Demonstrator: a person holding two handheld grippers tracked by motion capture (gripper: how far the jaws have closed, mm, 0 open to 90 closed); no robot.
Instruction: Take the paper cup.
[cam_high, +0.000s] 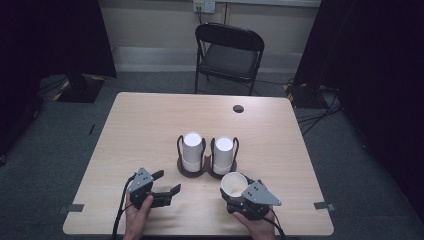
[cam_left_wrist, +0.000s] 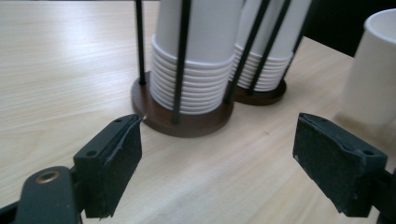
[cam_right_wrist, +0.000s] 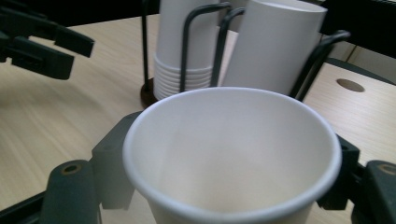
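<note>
Two stacks of white paper cups stand upside down in a black wire holder (cam_high: 206, 170) on a twin round brown base, mid-table: the left stack (cam_high: 192, 149) and the right stack (cam_high: 223, 153). My right gripper (cam_high: 236, 197) is shut on a single white paper cup (cam_high: 234, 184), mouth up, just in front of the right stack; in the right gripper view the cup (cam_right_wrist: 233, 154) sits between both jaws. My left gripper (cam_high: 167, 184) is open and empty, low over the table, pointing toward the holder (cam_left_wrist: 182, 112) a short way off.
The light wooden table (cam_high: 150, 125) has a round cable hole (cam_high: 238, 108) near its far edge. A black folding chair (cam_high: 228, 55) stands behind the table. Dark curtains hang at both sides, with cables on the grey floor at right.
</note>
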